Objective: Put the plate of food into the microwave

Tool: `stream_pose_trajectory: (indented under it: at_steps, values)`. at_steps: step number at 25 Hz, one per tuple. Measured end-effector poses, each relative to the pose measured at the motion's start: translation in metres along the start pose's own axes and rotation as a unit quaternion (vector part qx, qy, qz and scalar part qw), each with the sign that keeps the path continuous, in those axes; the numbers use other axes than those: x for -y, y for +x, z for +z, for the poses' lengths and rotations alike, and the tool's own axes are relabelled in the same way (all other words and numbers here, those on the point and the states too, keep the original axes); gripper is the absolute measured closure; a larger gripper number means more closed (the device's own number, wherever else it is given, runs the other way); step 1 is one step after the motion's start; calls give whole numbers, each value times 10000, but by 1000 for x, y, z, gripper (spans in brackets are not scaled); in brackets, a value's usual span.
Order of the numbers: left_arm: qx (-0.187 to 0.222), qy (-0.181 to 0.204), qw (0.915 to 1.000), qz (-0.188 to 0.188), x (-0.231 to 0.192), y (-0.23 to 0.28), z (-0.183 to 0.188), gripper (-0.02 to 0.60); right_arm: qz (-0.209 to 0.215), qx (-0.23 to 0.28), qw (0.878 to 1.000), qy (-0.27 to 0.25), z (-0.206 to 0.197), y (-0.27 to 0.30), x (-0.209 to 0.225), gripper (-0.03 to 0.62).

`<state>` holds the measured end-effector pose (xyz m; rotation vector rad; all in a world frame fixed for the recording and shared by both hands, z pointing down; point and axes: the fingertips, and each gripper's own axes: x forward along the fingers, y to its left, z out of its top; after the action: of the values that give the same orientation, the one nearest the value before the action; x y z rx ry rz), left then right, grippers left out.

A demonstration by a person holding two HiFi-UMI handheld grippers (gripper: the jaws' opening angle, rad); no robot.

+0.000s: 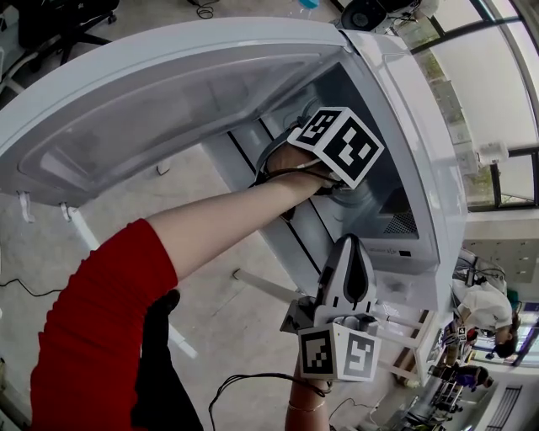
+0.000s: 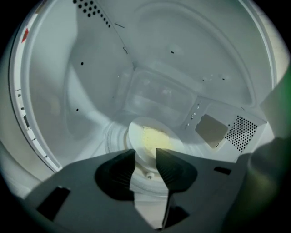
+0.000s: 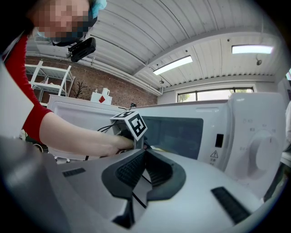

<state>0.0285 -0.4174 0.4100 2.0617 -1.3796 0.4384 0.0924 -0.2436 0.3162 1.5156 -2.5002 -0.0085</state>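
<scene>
A white plate (image 2: 136, 132) with pale yellow food (image 2: 155, 139) lies on the turntable (image 2: 112, 136) inside the white microwave (image 1: 425, 135). The microwave's door (image 1: 168, 101) hangs wide open. My left gripper (image 2: 145, 157) reaches into the cavity. Its jaws stand apart at the plate's near rim and the pads do not press on it. From the head view only its marker cube (image 1: 338, 145) and the hand show at the opening. My right gripper (image 1: 348, 244) hovers outside, in front of the microwave, shut with nothing in it (image 3: 144, 154).
The cavity's back wall carries a mica cover (image 2: 211, 131) and a vent grille (image 2: 243, 134). White table legs (image 1: 261, 286) and a black cable (image 1: 253, 383) show below on the floor. A person (image 1: 488, 311) stands at the far right, and an office chair (image 1: 59, 21) at the top left.
</scene>
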Motion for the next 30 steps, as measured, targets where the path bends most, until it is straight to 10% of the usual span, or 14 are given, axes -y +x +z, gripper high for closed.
stream_pose_trajectory:
  at_steps: [8, 15, 21, 26, 30]
  values:
    - [78, 315, 9992, 247, -1, -1, 4, 436, 9, -39, 10000, -49, 1, -1, 0, 579]
    - [-47, -171, 9998, 10, -1, -2, -1, 436, -26, -39, 10000, -59, 1, -4, 3, 579]
    - [128, 763, 9963, 360, 3, -7, 8, 434, -1, -29, 10000, -70, 0, -4, 2, 579]
    - [271, 2142, 9717, 963, 9, -10, 16, 434, 27, -45, 10000, -58, -2, -5, 1, 579]
    - [261, 1847, 9796, 751, 11, -6, 13, 434, 27, -93, 9999, -26, -5, -7, 2, 579]
